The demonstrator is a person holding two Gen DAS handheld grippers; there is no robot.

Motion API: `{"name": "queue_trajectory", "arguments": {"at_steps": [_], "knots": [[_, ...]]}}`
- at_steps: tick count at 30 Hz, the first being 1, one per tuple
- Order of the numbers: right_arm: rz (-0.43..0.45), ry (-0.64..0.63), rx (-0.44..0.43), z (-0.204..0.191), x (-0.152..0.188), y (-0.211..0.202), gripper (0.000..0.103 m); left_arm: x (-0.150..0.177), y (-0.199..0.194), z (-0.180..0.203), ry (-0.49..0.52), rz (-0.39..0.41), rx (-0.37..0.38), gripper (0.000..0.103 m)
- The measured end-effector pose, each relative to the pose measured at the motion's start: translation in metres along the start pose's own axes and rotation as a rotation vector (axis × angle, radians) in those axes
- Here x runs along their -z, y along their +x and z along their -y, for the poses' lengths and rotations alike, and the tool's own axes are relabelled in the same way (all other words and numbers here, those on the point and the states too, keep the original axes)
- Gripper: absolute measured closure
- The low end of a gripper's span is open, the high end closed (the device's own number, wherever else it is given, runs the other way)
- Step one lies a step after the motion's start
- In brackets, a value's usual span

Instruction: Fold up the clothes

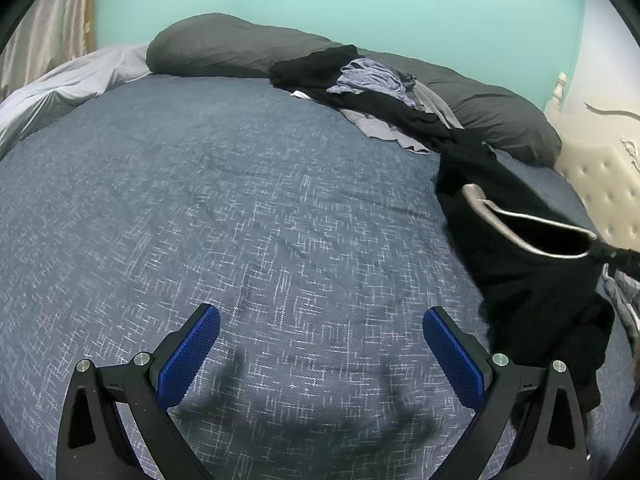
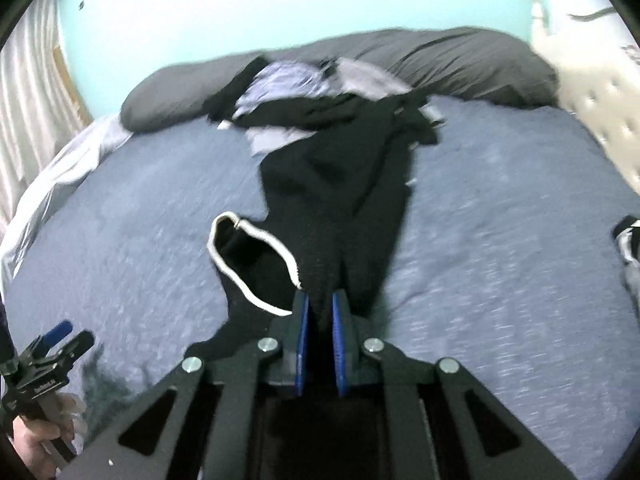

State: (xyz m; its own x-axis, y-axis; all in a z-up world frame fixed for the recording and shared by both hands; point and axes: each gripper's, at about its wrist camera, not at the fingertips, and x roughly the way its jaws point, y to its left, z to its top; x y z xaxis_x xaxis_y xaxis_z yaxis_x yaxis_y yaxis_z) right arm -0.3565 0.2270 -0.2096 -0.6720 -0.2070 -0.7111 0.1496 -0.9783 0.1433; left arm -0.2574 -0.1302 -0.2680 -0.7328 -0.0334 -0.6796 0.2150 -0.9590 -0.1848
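Claws first: the right gripper (image 2: pixel 320 304) sits at the bottom centre of its own view, its blue ribbed pads pinched in close on a fold of the black garment (image 2: pixel 340 184), so it's got a firm bite on the cloth. That garment is a soft, matte knit that runs in a long rumpled strip from the jaws up toward the middle of the frame, with a white-trimmed opening (image 2: pixel 248 264) looping out in an oval just left of the jaws. Everything in this view is a bit smeared.

The left gripper (image 1: pixel 320 344) is spread wide at the bottom of its view, blue textured pads angled outward with nothing between them, only the bedspread (image 1: pixel 200 208) below. That cover is blue-grey with a scratchy crosshatch weave, lying mostly flat with a few shallow creases. In this view the black garment bunches along the right edge, the pale trim curving across it.

Further back, in the upper middle, a clothes pile (image 1: pixel 368 84) of black, lavender and grey pieces lies crumpled against a long dark grey pillow (image 1: pixel 224 46). A cream tufted headboard (image 1: pixel 600 184) shows at the right, and a person's hand (image 2: pixel 36 436) grips the left tool at the lower left of the right view.
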Motion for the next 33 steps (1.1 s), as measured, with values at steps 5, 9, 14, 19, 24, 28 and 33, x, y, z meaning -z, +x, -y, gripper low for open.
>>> {"name": "queue_trajectory", "arguments": {"at_steps": [5, 9, 14, 19, 24, 28, 33], "knots": [[-0.041, 0.14, 0.036, 0.046, 0.003, 0.003, 0.093, 0.001, 0.003, 0.005, 0.009, -0.012, 0.012, 0.0], [-0.061, 0.13, -0.027, 0.048, 0.017, 0.009, 0.093, 0.002, 0.003, 0.007, 0.014, -0.016, 0.035, 0.0], [-0.101, 0.072, -0.119, 0.028, 0.029, 0.013, 0.093, 0.003, 0.004, 0.009, 0.015, -0.023, 0.054, 0.0], [-0.101, 0.039, -0.083, 0.021, 0.028, 0.01, 0.091, 0.003, 0.004, 0.01, 0.015, -0.028, 0.062, 0.0], [-0.044, 0.073, -0.024, 0.02, 0.016, -0.005, 0.076, 0.003, 0.004, 0.008, 0.012, -0.026, 0.064, 0.0], [-0.047, 0.047, -0.032, 0.003, 0.012, -0.006, 0.053, 0.002, 0.005, 0.009, 0.015, -0.028, 0.064, 0.0], [-0.11, 0.041, 0.004, -0.012, 0.015, 0.015, 0.039, 0.002, 0.004, 0.008, 0.01, -0.027, 0.064, 0.0]]}}
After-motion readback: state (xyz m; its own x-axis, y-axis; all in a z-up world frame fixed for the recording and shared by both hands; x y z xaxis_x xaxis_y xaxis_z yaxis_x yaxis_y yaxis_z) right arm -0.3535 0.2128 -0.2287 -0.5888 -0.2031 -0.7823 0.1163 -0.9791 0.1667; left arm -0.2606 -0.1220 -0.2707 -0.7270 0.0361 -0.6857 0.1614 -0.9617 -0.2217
